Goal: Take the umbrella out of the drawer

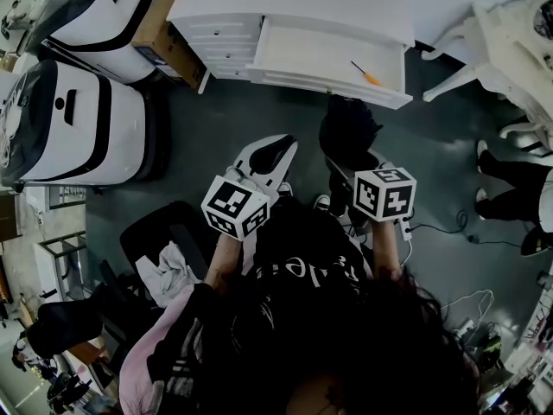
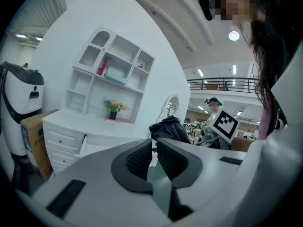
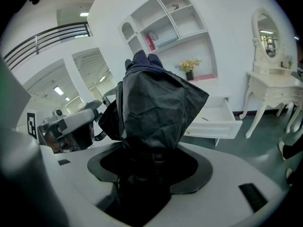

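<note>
A black folded umbrella is held up in front of the person, away from the white drawer, which stands pulled open. My right gripper is shut on the umbrella's lower end. In the right gripper view the umbrella's fabric rises from between the jaws of the right gripper, and the open drawer shows behind it. My left gripper hovers just left of the umbrella; its jaws stand almost together with nothing between them. The umbrella shows beyond them.
An orange-handled screwdriver lies in the open drawer. Two white machines and a cardboard box stand at the left. A white dressing table and a person's legs are at the right. Cables run over the floor.
</note>
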`<state>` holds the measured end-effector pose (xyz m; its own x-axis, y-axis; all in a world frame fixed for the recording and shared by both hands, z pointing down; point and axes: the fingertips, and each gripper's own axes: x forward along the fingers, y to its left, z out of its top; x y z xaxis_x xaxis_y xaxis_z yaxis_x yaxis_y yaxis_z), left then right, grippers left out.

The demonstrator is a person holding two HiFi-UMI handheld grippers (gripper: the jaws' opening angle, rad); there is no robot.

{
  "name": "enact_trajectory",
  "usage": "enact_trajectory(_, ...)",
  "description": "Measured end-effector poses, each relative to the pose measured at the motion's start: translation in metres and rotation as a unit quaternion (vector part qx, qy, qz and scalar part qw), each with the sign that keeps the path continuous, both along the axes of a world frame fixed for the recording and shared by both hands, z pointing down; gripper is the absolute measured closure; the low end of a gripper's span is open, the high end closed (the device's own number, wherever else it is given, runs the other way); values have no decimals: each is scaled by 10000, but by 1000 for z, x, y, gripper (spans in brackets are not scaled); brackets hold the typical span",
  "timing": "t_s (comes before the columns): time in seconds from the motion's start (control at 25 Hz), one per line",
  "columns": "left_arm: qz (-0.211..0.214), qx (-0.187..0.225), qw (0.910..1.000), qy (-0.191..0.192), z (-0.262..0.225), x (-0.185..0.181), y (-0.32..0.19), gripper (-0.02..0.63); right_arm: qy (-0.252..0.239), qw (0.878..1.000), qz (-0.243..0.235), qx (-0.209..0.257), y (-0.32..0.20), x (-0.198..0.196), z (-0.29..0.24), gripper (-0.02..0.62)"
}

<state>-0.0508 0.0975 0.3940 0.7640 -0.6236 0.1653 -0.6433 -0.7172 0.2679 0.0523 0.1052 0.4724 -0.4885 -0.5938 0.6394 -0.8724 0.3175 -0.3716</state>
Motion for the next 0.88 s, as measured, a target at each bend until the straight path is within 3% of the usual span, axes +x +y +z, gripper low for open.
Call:
enact_trajectory(0.44, 207, -59, 9997, -64, -1, 75, 27, 565, 14, 10000, 56, -18, 30, 68, -3, 318)
enact_trajectory(0.88, 300, 14, 9995, -113, -5, 106, 35, 565, -29, 9998, 194, -34, 46, 98, -1, 318)
